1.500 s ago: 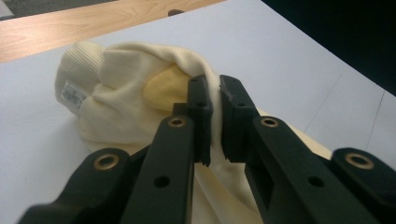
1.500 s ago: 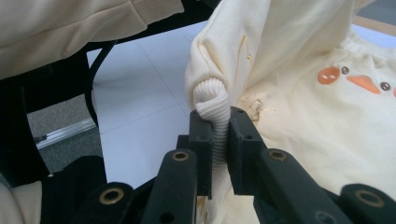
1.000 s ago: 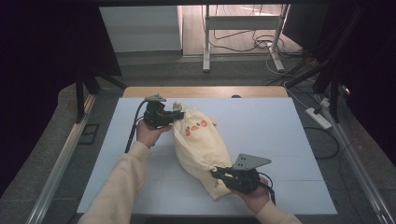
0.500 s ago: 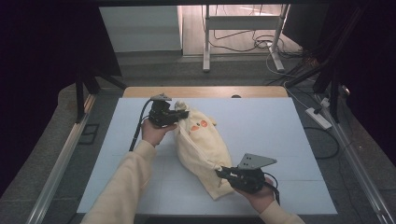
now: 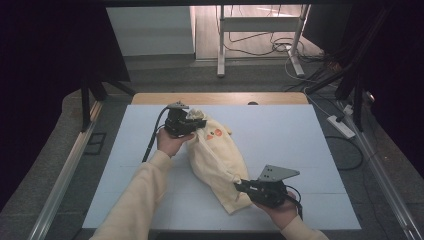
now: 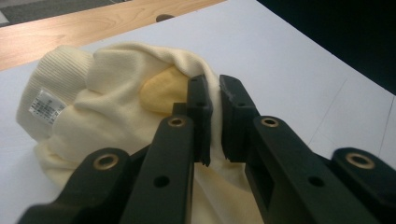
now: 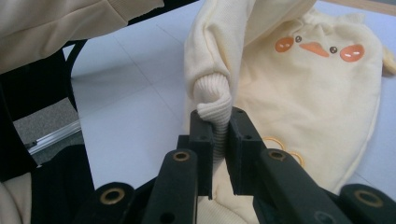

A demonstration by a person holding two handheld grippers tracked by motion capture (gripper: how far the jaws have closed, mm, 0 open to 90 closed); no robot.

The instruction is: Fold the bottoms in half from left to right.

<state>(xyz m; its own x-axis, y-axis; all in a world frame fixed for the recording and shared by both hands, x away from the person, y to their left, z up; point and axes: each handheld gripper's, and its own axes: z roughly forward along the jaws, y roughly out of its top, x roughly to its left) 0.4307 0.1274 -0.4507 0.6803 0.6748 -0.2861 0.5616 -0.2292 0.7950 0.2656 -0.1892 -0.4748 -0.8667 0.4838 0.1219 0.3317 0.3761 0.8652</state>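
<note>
A cream-yellow garment (image 5: 217, 152) with an orange duck face lies slantwise on the white table (image 5: 300, 135). At its far end my left gripper (image 5: 197, 122) is shut on a fold of the cloth. In the left gripper view that gripper (image 6: 214, 88) pinches the fabric beside a yellow patch, with the ribbed neck and label (image 6: 44, 102) to the left. At the near end my right gripper (image 5: 240, 185) is shut on a ribbed cuff. In the right gripper view the cuff (image 7: 212, 100) bunches above the right gripper (image 7: 218, 116), and the duck face (image 7: 317, 49) lies beyond it.
A wooden strip (image 5: 220, 98) runs along the table's far edge. A power strip (image 5: 341, 126) and cables lie on the floor at the right. Metal desk legs (image 5: 220, 40) stand behind the table. Bare white surface spreads to the right of the garment.
My right gripper has drawn the cuff a little to the right and nearer the person, and the garment has lengthened. My left gripper has shifted slightly right with its hold kept.
</note>
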